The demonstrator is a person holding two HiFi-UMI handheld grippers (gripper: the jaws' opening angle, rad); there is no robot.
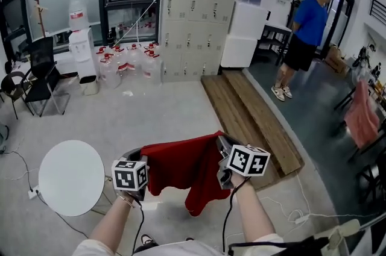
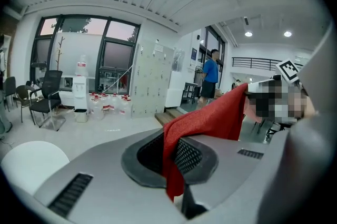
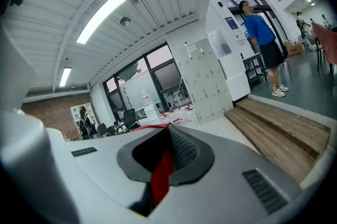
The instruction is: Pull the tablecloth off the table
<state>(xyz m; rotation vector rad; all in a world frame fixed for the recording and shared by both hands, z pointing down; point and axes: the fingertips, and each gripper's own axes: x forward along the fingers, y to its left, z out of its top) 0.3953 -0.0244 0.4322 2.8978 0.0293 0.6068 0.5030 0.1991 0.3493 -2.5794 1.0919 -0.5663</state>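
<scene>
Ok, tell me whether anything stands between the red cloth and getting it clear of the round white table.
Nothing visible does. The red fabric tablecloth hangs in the air, pinched by the left gripper and the right gripper, already apart from the round white table to its left.

Open floor (image 1: 163, 119) ahead, table (image 1: 71, 176) left
</scene>
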